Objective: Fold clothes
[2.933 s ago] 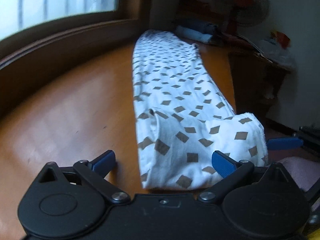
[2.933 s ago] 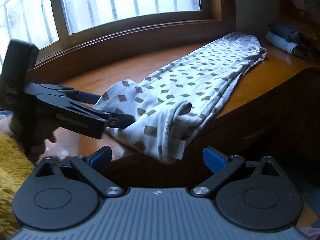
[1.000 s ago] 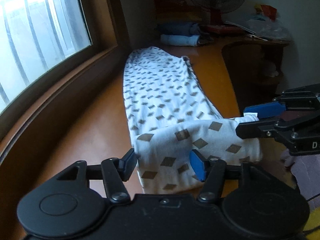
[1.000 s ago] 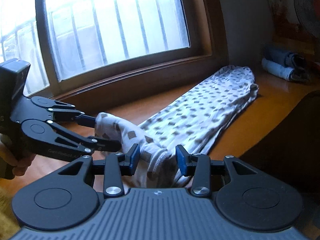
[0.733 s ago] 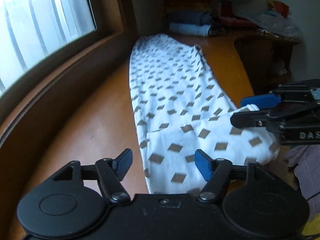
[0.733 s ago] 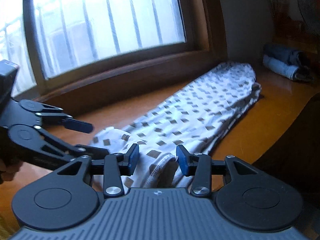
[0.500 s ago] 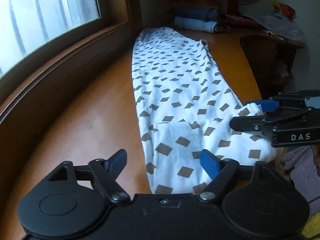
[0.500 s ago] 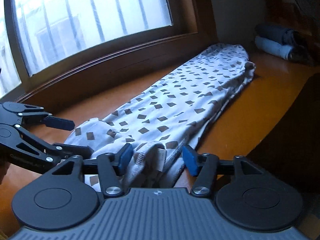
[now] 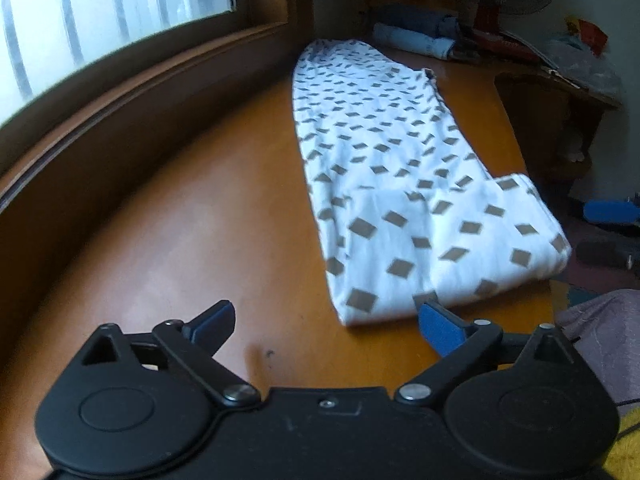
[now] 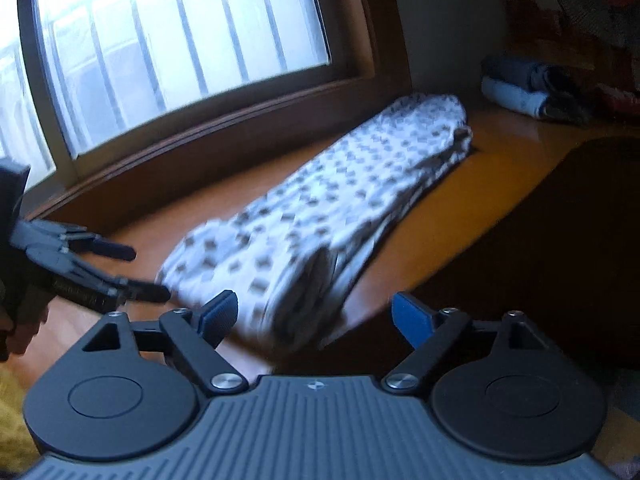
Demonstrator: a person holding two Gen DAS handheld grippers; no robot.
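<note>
The left wrist view looks down the length of the patterned garment (image 9: 400, 184), a white cloth with small brown diamonds lying as a long strip on the orange wooden tabletop (image 9: 200, 220). Its near end is turned back over itself in a short doubled flap, its edge running across the strip. The left gripper (image 9: 326, 320) hovers just short of that end with its blue-padded fingers spread wide and nothing between them. At the right edge of this view only a blue pad of the right gripper (image 9: 610, 211) shows.

The right wrist view shows the side of the strip that the other cannot: the near end hangs a little over the table's front edge, with stacked layers visible. The right gripper (image 10: 316, 314) is spread apart and empty, close to that end. The left gripper (image 10: 132, 272) appears at far left, also apart from the cloth. Folded blue clothes (image 10: 520, 88) lie beyond the far end, beside the barred window (image 10: 180, 40).
</note>
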